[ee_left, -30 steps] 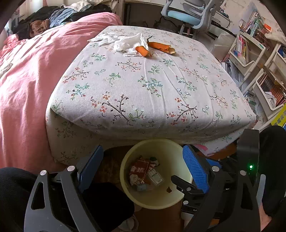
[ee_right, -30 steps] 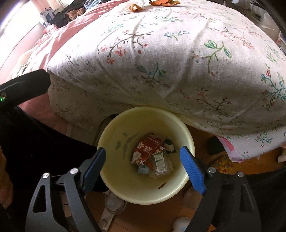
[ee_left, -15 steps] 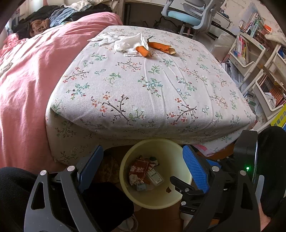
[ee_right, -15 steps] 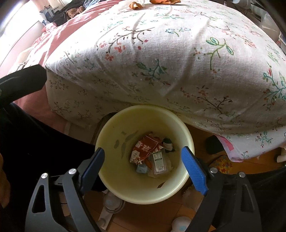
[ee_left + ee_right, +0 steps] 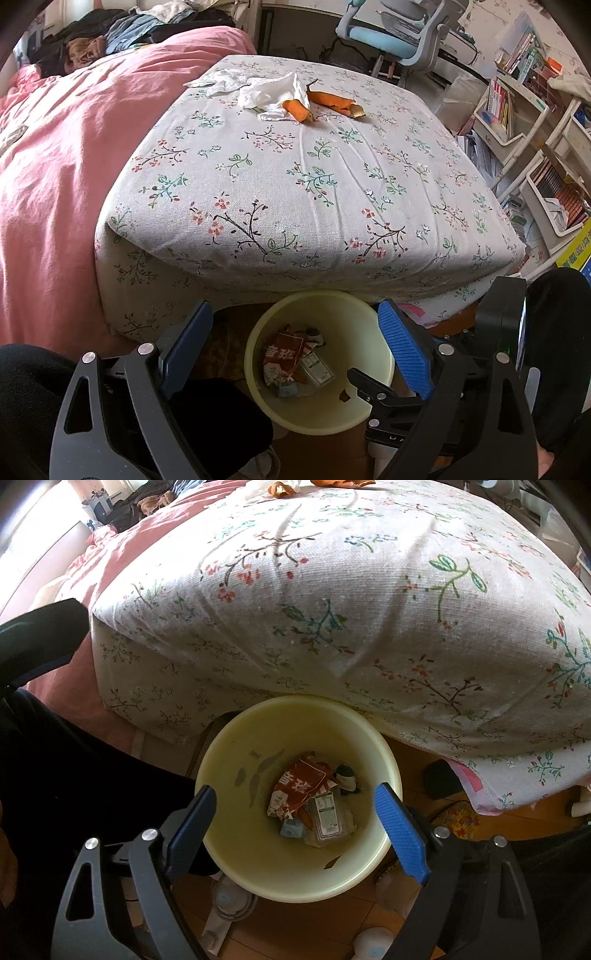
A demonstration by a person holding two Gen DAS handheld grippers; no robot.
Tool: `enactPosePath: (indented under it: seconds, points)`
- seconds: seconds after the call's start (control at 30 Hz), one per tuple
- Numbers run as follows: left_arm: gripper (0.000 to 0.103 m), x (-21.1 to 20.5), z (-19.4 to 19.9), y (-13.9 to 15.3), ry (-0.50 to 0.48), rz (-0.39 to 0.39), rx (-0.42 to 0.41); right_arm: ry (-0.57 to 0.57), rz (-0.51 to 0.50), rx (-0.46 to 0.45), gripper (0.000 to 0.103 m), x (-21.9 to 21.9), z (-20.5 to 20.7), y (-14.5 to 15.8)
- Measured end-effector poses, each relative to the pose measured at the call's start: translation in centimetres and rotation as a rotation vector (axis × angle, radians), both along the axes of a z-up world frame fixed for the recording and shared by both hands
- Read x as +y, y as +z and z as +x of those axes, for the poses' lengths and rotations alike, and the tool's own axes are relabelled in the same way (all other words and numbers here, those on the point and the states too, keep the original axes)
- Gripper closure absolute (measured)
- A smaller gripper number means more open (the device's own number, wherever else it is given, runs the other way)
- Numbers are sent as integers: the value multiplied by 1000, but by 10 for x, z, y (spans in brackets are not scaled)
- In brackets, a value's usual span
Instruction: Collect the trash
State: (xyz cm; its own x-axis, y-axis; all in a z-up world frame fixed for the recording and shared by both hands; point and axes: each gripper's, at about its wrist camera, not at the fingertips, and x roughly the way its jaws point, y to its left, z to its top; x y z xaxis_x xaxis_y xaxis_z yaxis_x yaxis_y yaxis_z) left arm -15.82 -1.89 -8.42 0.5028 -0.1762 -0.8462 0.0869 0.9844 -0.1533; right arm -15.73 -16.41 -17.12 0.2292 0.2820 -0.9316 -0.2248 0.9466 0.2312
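A pale yellow bin [image 5: 373,325] stands on the floor against the near edge of the floral-covered table [image 5: 314,192]; it also shows in the right wrist view [image 5: 240,738]. It holds a red wrapper [image 5: 303,781] and a clear plastic pack [image 5: 327,812]. At the table's far end lie crumpled white tissues [image 5: 269,92], a carrot piece [image 5: 295,109] and orange peel [image 5: 336,103]. My left gripper [image 5: 295,354] is open and empty above the bin. My right gripper [image 5: 295,823] is open and empty over the bin's near rim.
A pink bed [image 5: 55,166] adjoins the table on the left. A blue office chair [image 5: 388,29] stands behind it. Shelves with books [image 5: 517,103] fill the right. Small items lie on the wooden floor [image 5: 461,819] around the bin. The person's dark-clothed legs [image 5: 33,387] are close.
Both grippers have drifted slightly; the bin sits a little higher in the right wrist view. Both stay open and empty. Nothing on the table has moved.
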Motion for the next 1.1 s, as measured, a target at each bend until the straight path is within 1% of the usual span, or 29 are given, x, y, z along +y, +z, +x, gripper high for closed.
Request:
enactPosePath:
  seconds: [1.1]
  points:
    - [14, 8, 0, 3, 29, -29, -12, 0, -1, -1, 19, 0, 0, 1]
